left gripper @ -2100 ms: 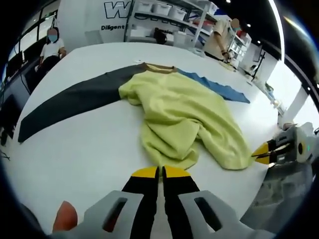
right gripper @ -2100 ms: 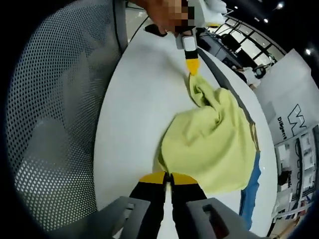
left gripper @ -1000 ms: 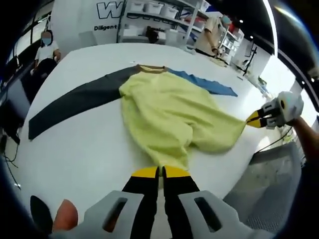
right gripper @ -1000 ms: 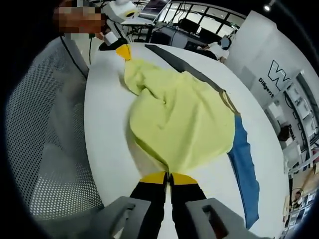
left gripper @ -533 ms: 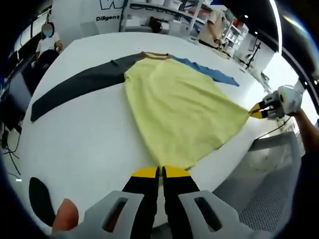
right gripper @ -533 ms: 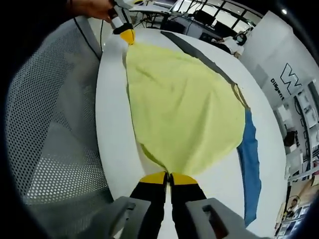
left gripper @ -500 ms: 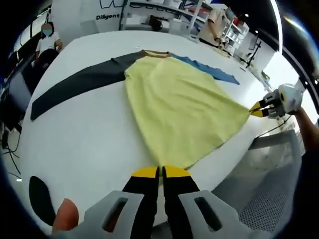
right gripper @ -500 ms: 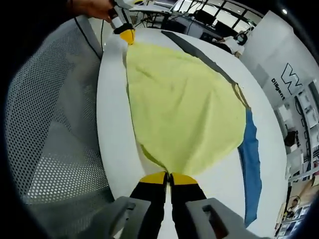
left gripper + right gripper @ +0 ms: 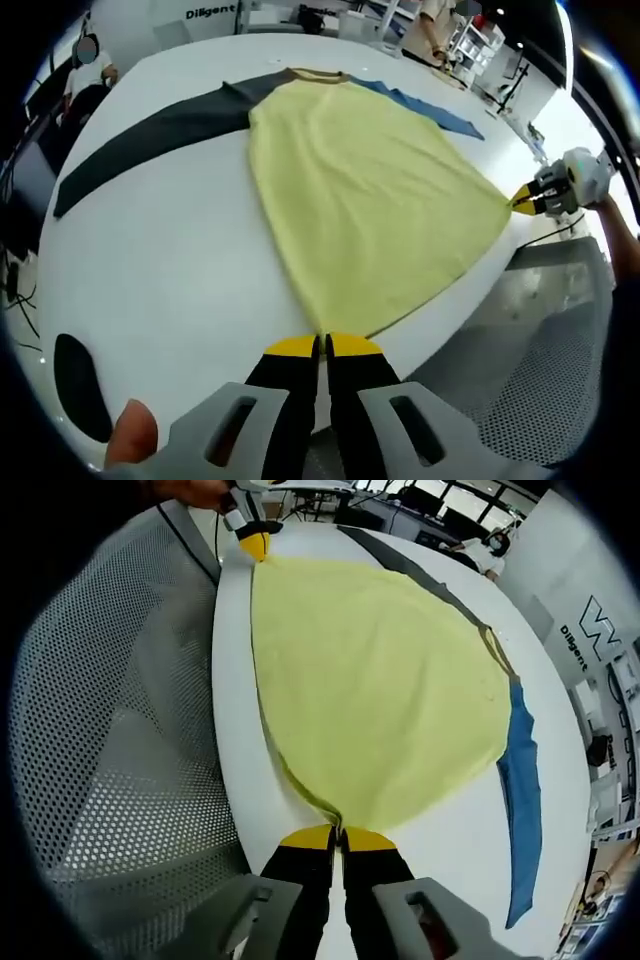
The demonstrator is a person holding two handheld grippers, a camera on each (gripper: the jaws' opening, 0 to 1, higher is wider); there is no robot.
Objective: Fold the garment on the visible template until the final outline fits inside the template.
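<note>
Left gripper view: we clamp both grippers, left (image 9: pixel 322 345) and right (image 9: pixel 339 837), on the soft, light yellow knit garment's (image 9: pixel 370 190) hem corners.

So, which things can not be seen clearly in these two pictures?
- Template outline: the yellow garment spread on the white table covers it in the left gripper view, if any is there.
- Blue sleeve: its far end blurs at the fisheye edge in the right gripper view.
- Wall lettering: cut off by the top edge in the left gripper view.
</note>
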